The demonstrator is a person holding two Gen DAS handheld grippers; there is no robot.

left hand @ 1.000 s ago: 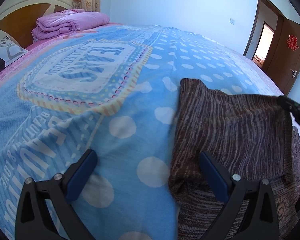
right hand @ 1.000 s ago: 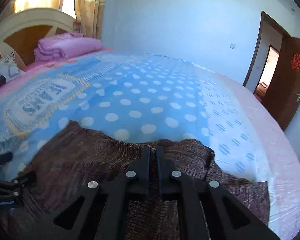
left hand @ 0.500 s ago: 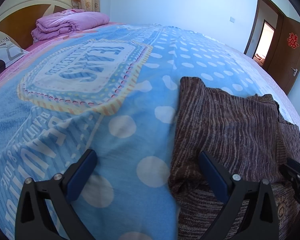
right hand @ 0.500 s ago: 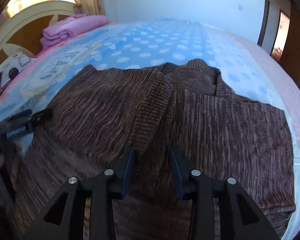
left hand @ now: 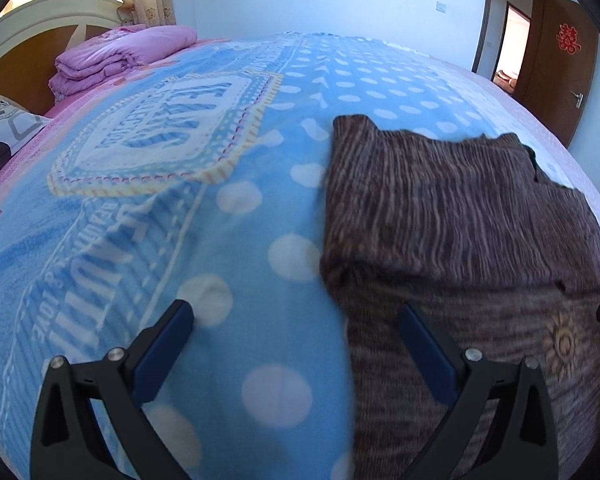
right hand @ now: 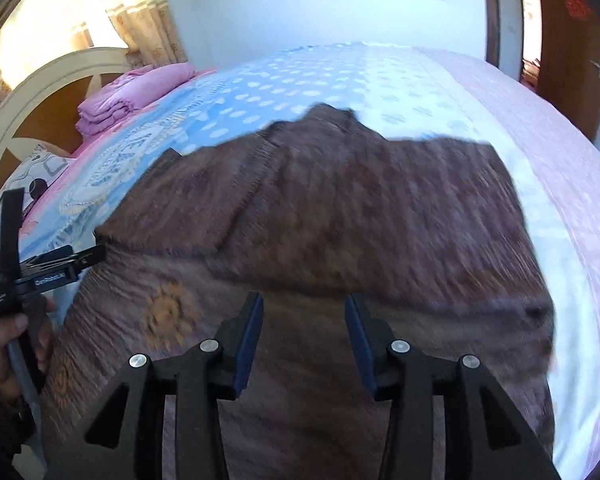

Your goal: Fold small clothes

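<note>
A brown striped knit sweater (left hand: 452, 216) lies on the blue polka-dot blanket (left hand: 204, 208), its sleeves folded in over the body. It fills the middle of the right wrist view (right hand: 340, 208), with an orange sun motif (right hand: 166, 314) near its lower left. My left gripper (left hand: 296, 320) is open and empty, low over the sweater's left edge. My right gripper (right hand: 304, 312) is open and empty above the sweater's lower part. The left gripper also shows at the left edge of the right wrist view (right hand: 60, 264).
A folded pink quilt (left hand: 120, 56) and a patterned pillow (left hand: 4, 136) lie by the wooden headboard (right hand: 52, 96) at the far left. A brown door (left hand: 560, 56) stands open at the far right. The bed's pink edge (right hand: 560, 152) runs along the right.
My right gripper let go of the sleeve fold, opened and drew back and up from the sweater. My left gripper shifted slightly back, staying open.
</note>
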